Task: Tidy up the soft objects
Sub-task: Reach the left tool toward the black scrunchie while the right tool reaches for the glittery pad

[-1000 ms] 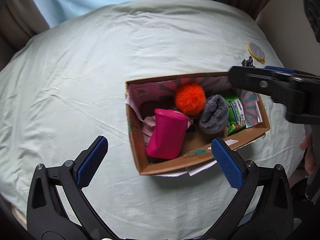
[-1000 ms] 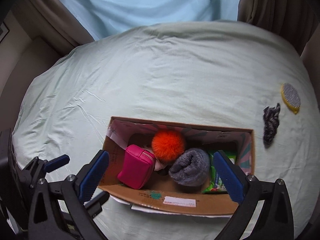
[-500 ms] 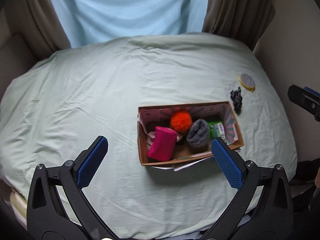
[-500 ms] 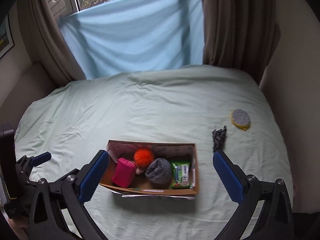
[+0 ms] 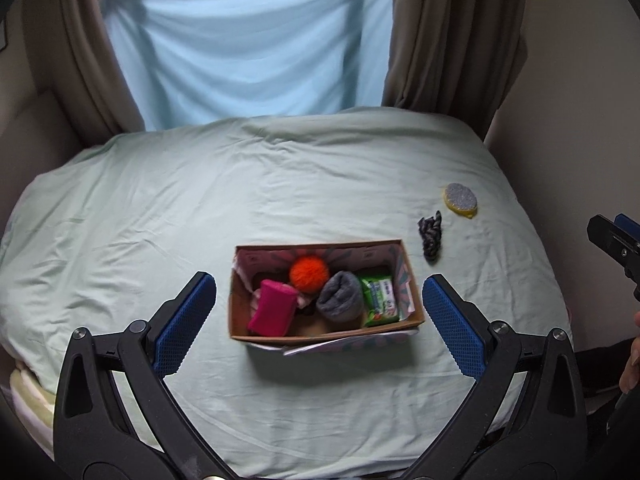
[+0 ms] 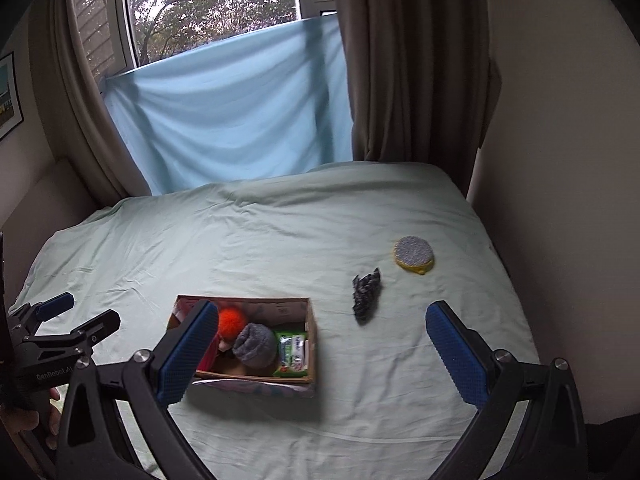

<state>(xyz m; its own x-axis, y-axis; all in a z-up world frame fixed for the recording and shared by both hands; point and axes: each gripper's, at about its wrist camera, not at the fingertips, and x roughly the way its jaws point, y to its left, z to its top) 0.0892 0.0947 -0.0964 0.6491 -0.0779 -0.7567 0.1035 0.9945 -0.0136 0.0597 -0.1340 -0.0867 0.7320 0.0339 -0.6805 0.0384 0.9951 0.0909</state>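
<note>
A cardboard box (image 5: 236, 312) (image 6: 312, 336) sits on the pale green bed. Inside lie a pink pouch (image 5: 272, 312), an orange pompom (image 5: 309, 274) (image 6: 232, 320), a grey rolled sock (image 5: 340, 302) (image 6: 256, 344) and a green wipes pack (image 5: 380, 300) (image 6: 294, 354). Right of the box, on the sheet, lie a dark scrunchie (image 5: 431, 236) (image 6: 366, 294) and a round grey-and-yellow sponge (image 5: 461, 200) (image 6: 414, 255). My left gripper (image 5: 320, 324) is open and empty, high above the box. My right gripper (image 6: 318, 356) is open and empty too, raised to the right of the box.
The bed (image 6: 260, 240) fills the room between a wall on the right (image 6: 560, 160) and a ledge on the left. Brown curtains (image 6: 408, 60) and a light blue cloth (image 6: 232, 112) hang at the window behind the bed's far edge.
Both grippers have pulled up and back from the box, so it looks much smaller now. The scrunchie and sponge have come fully into view. Both stay open.
</note>
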